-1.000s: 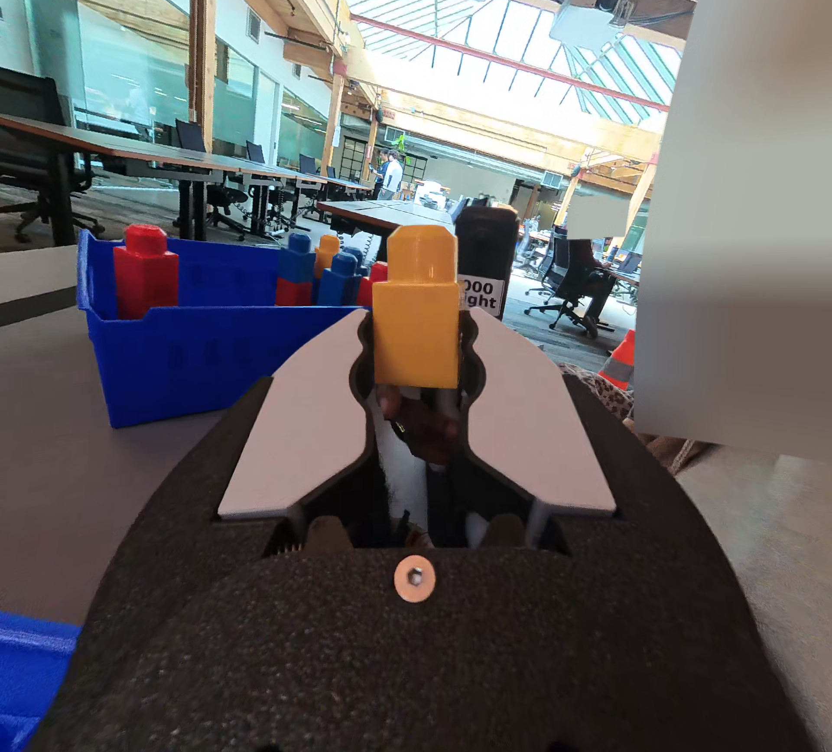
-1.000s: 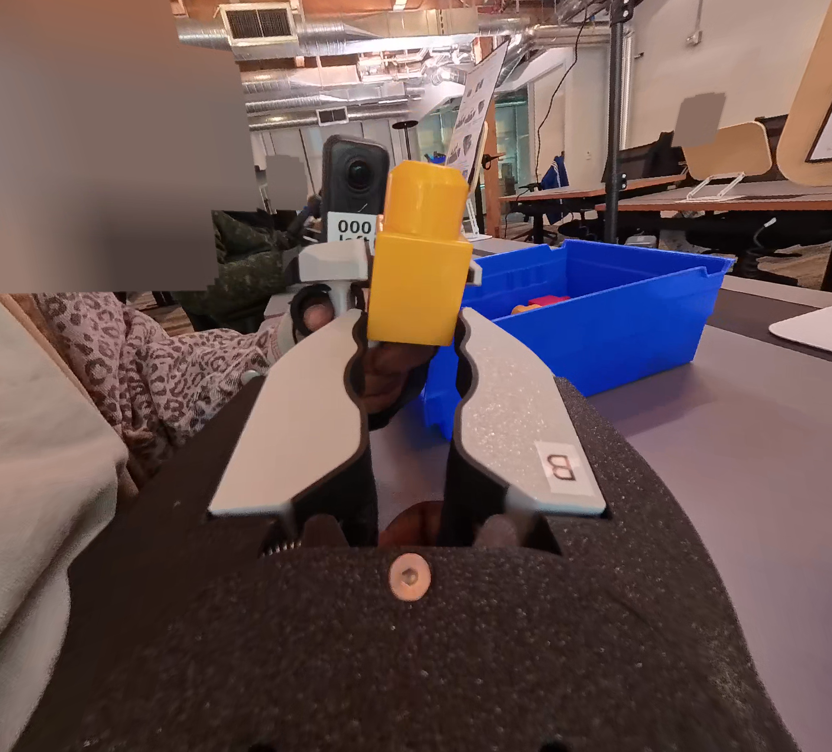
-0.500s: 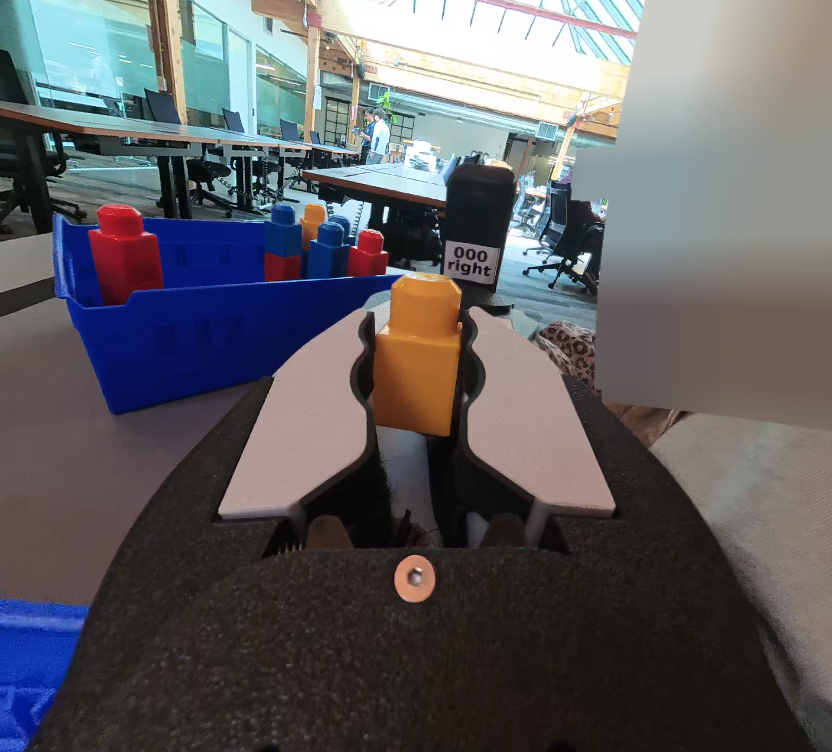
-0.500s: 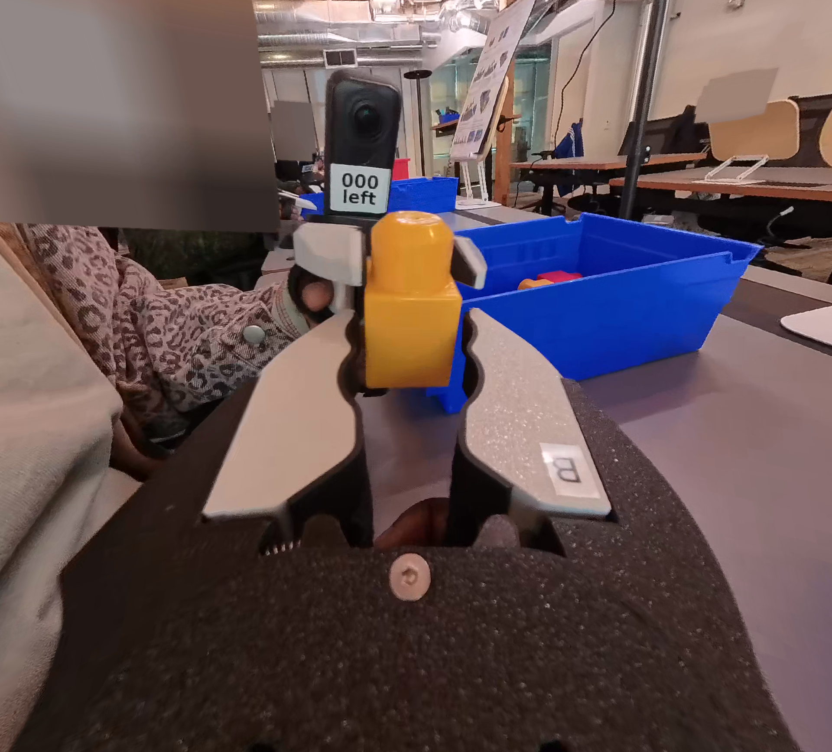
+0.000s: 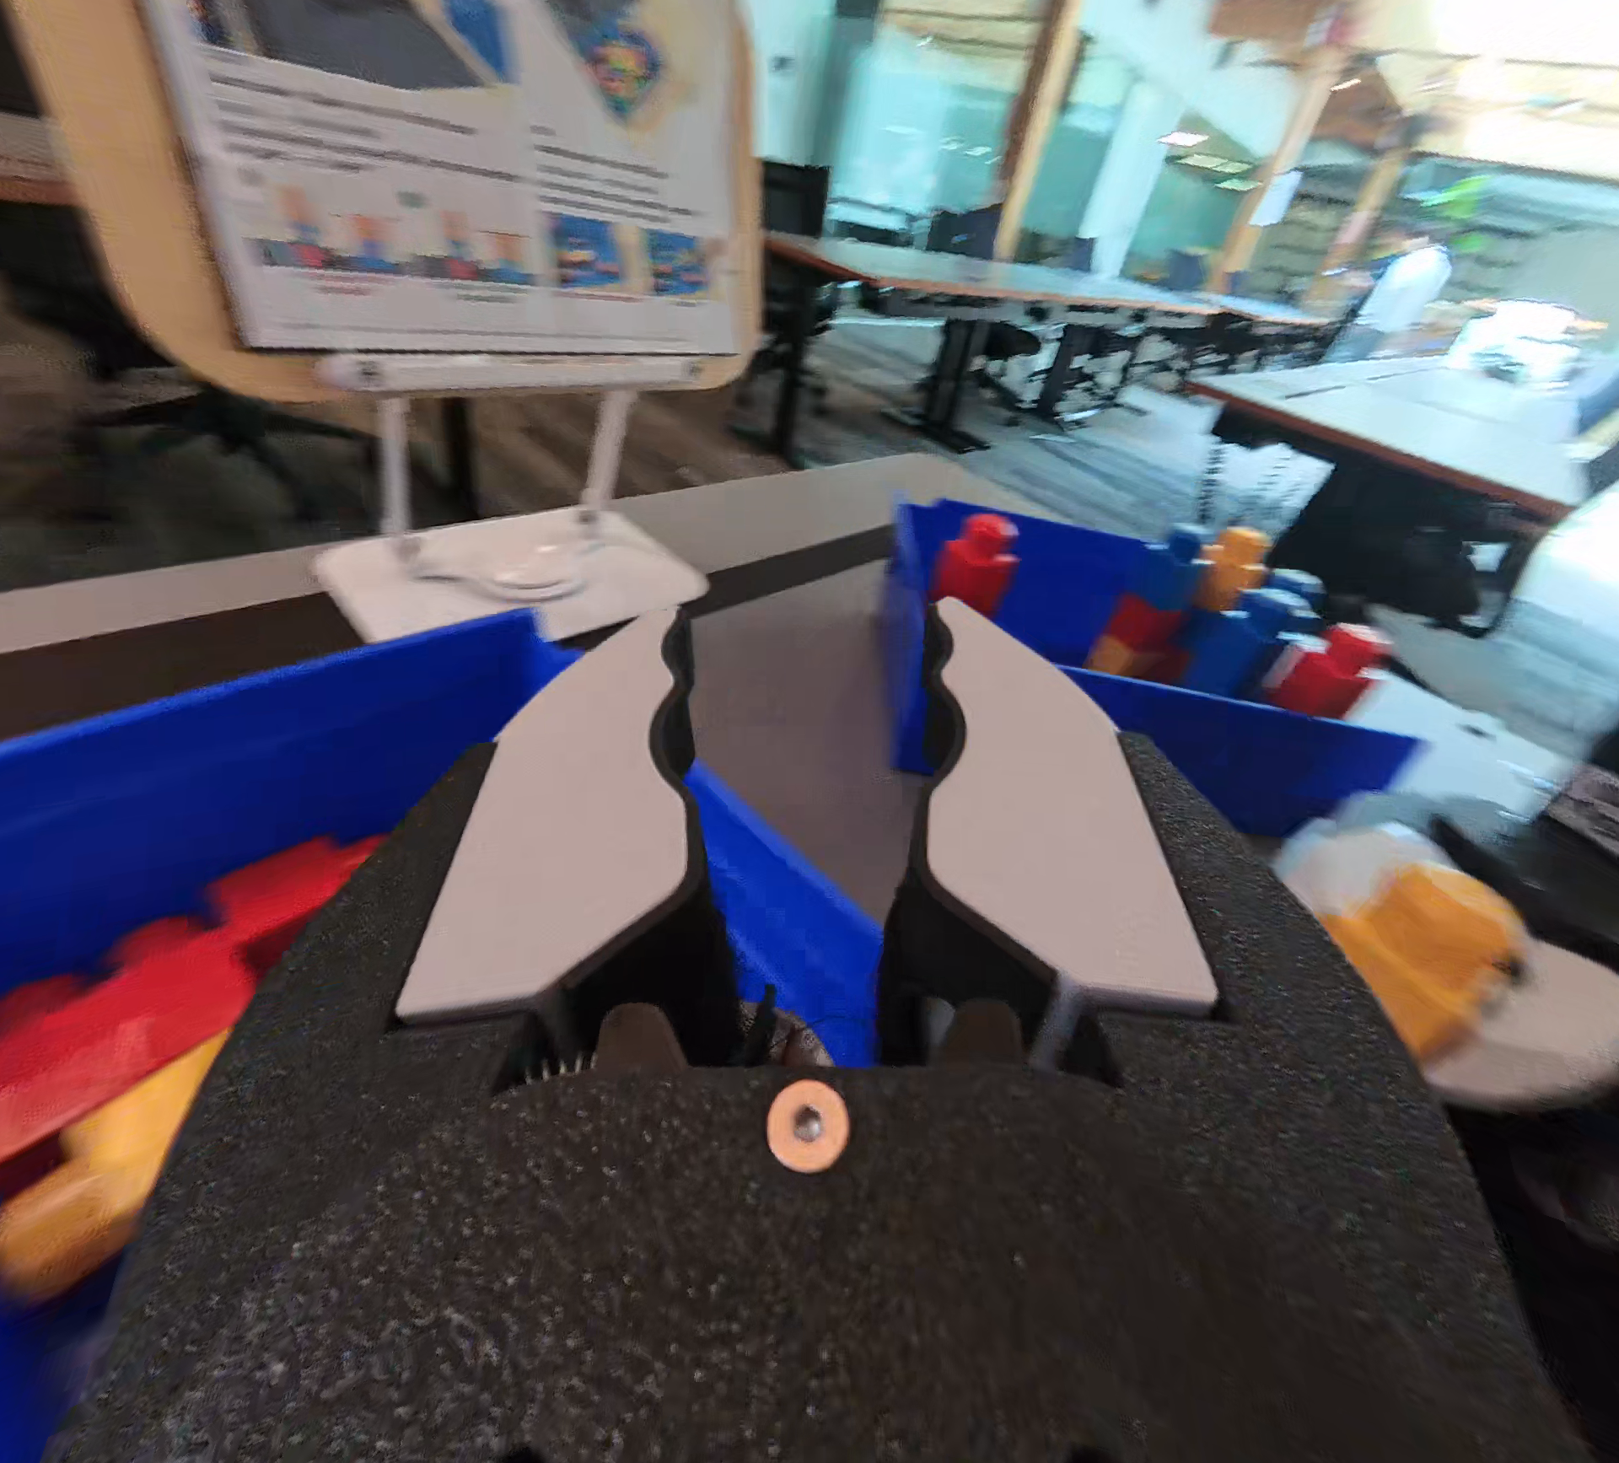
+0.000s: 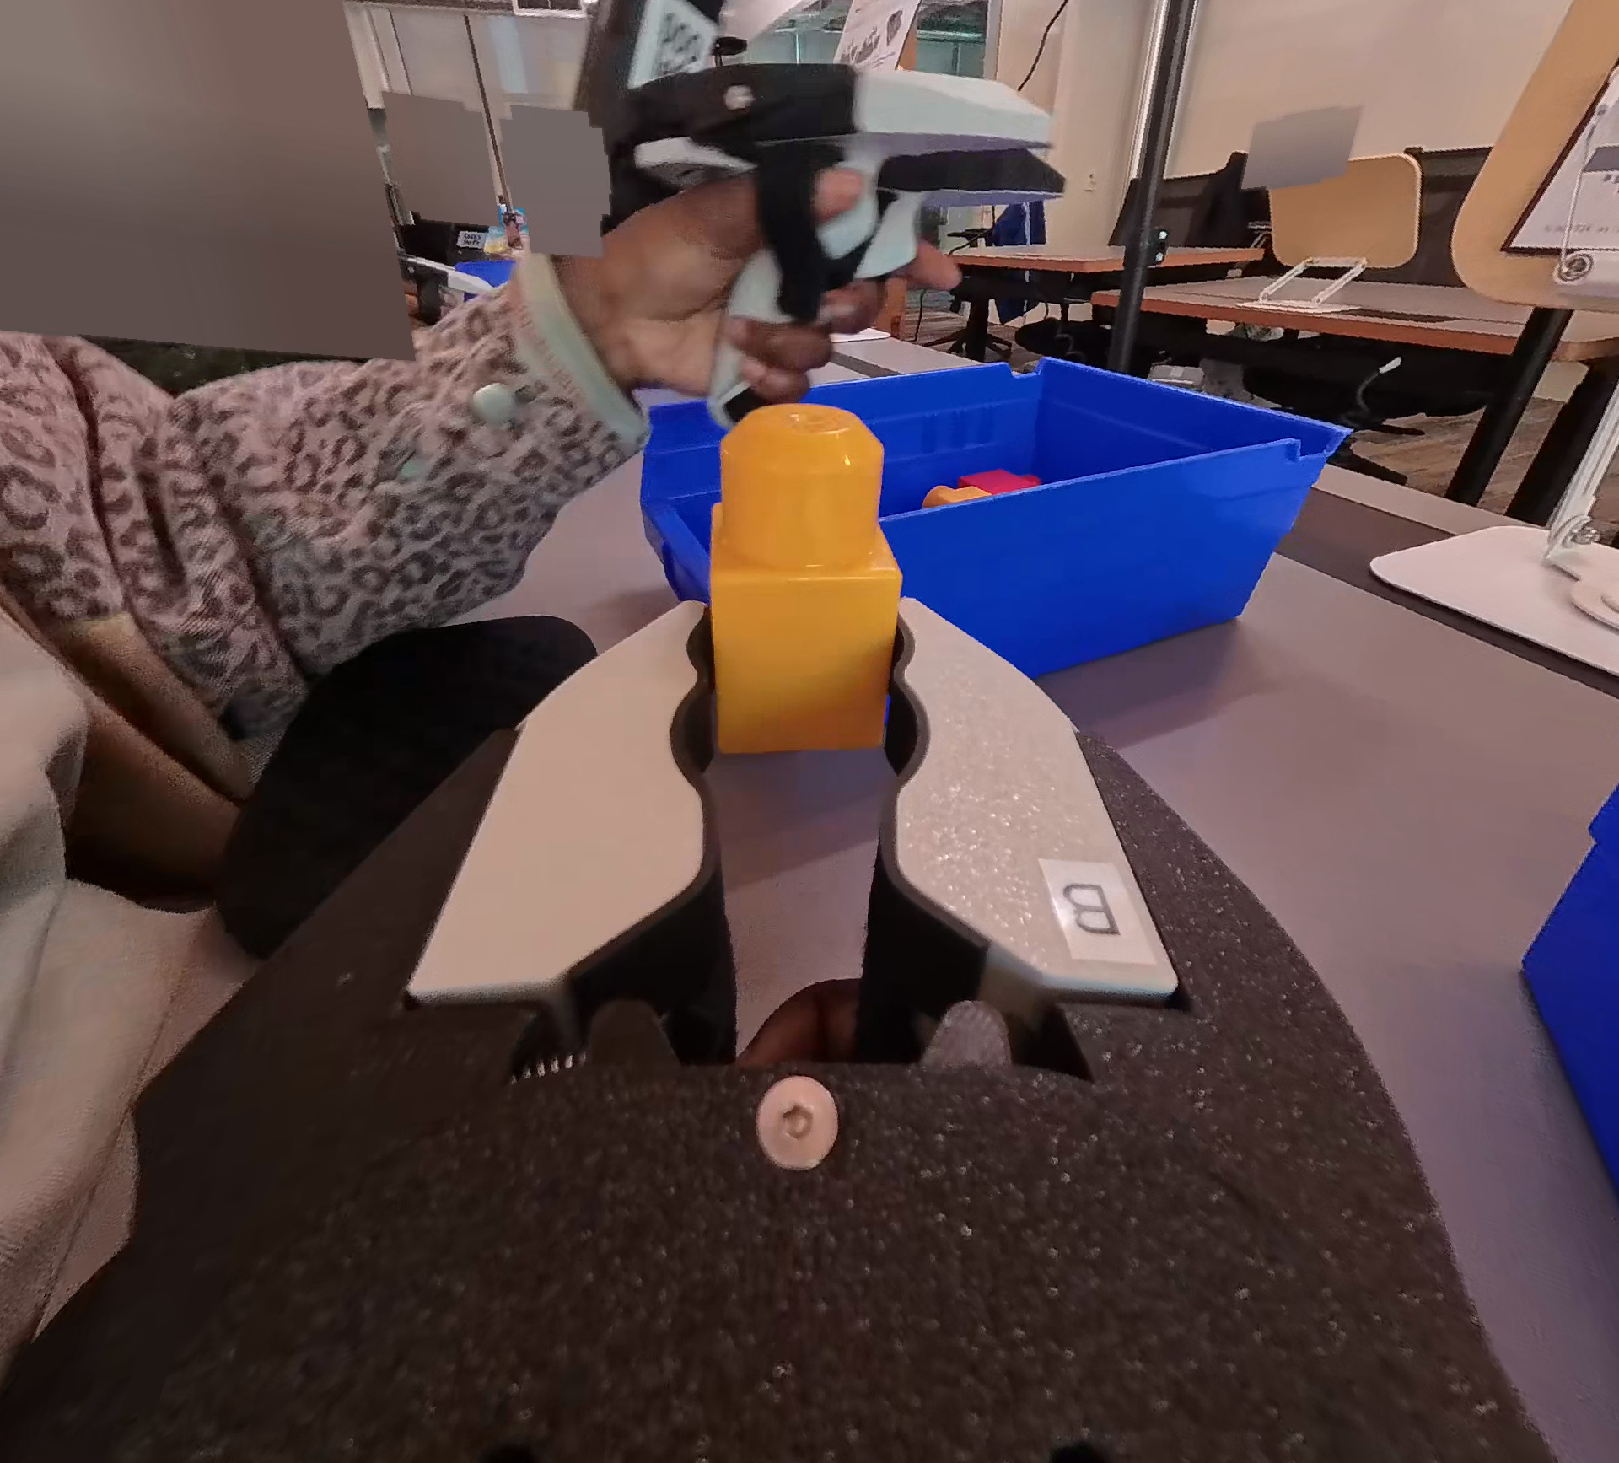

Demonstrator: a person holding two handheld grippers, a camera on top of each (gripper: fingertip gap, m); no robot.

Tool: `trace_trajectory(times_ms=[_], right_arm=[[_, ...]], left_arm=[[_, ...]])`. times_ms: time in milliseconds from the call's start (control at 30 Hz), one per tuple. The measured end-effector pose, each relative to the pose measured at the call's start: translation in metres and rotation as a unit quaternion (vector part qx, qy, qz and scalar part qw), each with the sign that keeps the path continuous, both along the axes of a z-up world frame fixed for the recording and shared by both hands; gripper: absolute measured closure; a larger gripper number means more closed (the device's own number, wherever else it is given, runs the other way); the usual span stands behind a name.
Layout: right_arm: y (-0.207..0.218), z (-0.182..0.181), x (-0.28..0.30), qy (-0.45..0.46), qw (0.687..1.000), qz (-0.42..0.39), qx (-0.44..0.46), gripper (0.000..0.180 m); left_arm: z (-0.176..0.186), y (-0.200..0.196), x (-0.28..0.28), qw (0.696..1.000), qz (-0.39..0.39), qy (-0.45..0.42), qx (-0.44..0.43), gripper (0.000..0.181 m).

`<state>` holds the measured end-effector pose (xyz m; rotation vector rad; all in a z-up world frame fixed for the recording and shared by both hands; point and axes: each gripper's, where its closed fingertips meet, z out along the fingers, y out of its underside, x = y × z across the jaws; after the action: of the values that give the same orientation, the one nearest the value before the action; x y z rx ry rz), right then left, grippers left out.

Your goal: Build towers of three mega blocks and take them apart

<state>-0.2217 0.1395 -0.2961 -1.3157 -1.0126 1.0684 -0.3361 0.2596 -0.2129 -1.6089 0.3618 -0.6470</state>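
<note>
My right gripper [image 6: 802,632] is shut on a yellow mega block [image 6: 802,589], upright with its stud on top, low over the grey table [image 6: 1226,764]. My left gripper [image 5: 806,632] is open and empty, above a blue bin [image 5: 263,738] of loose red and yellow blocks [image 5: 158,1009]. In the right wrist view the left gripper [image 6: 876,133] is held by a hand above and behind the yellow block. The yellow block [image 5: 1419,957] shows blurred at the right of the left wrist view.
A second blue bin [image 5: 1226,746] holds several stacked red, blue and yellow blocks [image 5: 1165,615]. A sign on a white stand [image 5: 508,580] is at the table's far edge. The loose-block bin [image 6: 1095,571] stands behind the yellow block; another bin's corner [image 6: 1577,983] is at right.
My left gripper has opened, let go of the yellow block, and swung left over the loose-block bin. My right gripper still holds the yellow block and has moved lower.
</note>
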Motion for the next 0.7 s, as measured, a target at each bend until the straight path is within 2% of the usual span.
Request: trace_trajectory(times_ms=[67,167,267,367,467,567,700], right_arm=[[0.001,-0.001,0.000,-0.005,1.000,-0.004,0.001,0.144],[0.003,-0.003,0.001,-0.008,1.000,-0.010,0.002,0.144],[0.005,-0.003,0.003,-0.009,1.000,-0.016,0.005,0.144],[0.008,-0.001,0.006,-0.002,1.000,-0.025,0.003,0.144],[0.011,0.000,0.010,0.003,0.999,-0.033,-0.003,0.144],[0.014,0.001,0.012,0.010,0.999,-0.040,-0.009,0.144],[0.016,0.002,0.014,0.015,0.999,-0.043,-0.013,0.144]], left_arm=[[-0.023,0.039,-0.026,0.995,0.055,0.057,-0.064,0.131],[-0.080,0.082,-0.044,0.965,0.092,0.150,-0.196,0.141],[-0.117,0.114,-0.054,0.932,0.133,0.244,-0.234,0.144],[-0.147,0.132,-0.052,0.906,0.138,0.301,-0.264,0.138],[-0.166,0.137,-0.042,0.898,0.125,0.311,-0.284,0.140],[-0.174,0.132,-0.048,0.882,0.110,0.366,-0.276,0.143],[-0.178,0.090,-0.048,0.852,0.004,0.402,-0.336,0.146]])
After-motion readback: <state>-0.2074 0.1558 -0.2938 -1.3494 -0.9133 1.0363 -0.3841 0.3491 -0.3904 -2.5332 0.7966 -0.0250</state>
